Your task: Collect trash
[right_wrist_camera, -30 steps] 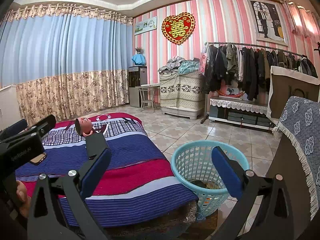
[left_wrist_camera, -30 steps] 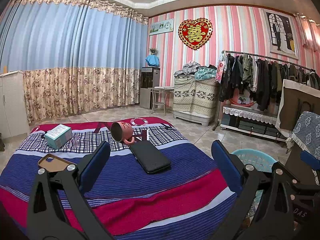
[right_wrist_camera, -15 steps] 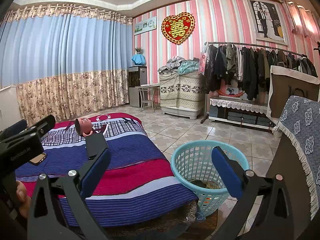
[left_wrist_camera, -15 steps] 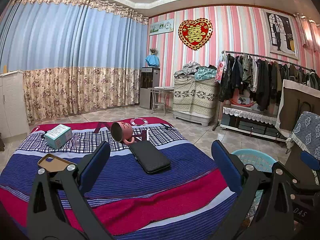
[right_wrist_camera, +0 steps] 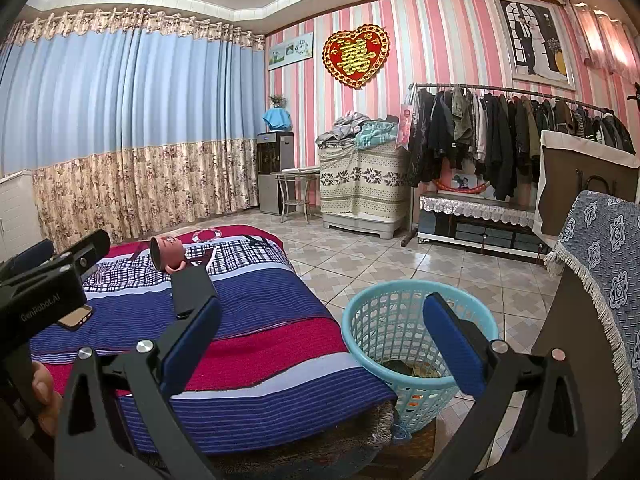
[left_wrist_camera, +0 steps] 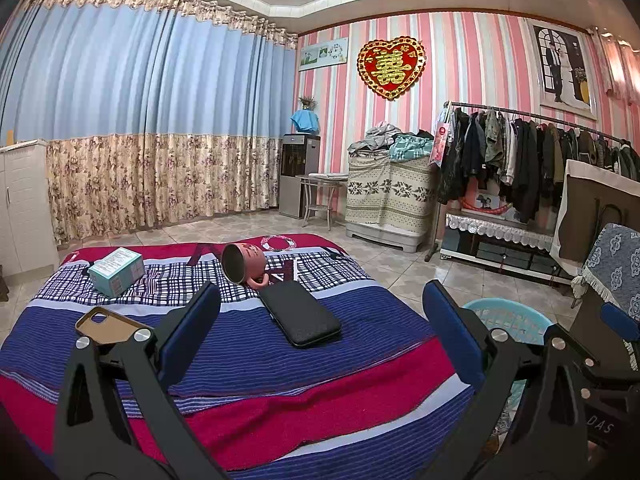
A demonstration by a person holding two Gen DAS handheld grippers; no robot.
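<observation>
A low bed with a striped blanket (left_wrist_camera: 248, 364) carries a teal carton (left_wrist_camera: 116, 271), a pink mug (left_wrist_camera: 244, 262) on its side, a black flat case (left_wrist_camera: 300, 313) and a tan phone case (left_wrist_camera: 105, 325). My left gripper (left_wrist_camera: 320, 328) hovers open over the blanket's near end, empty. My right gripper (right_wrist_camera: 320, 340) is open and empty too, above the bed's corner beside a light blue basket (right_wrist_camera: 384, 320) on the floor, with some litter at its bottom. The mug (right_wrist_camera: 166, 253) and black case (right_wrist_camera: 190, 288) show in the right wrist view as well.
A dark cabinet with a blue patterned cloth (right_wrist_camera: 600, 264) stands close on the right. Behind are a clothes rack (left_wrist_camera: 532, 160), a covered chest (left_wrist_camera: 386, 196), a small round table (left_wrist_camera: 322, 196) and tiled floor (right_wrist_camera: 380, 252). A hand (right_wrist_camera: 42, 392) holds the left gripper.
</observation>
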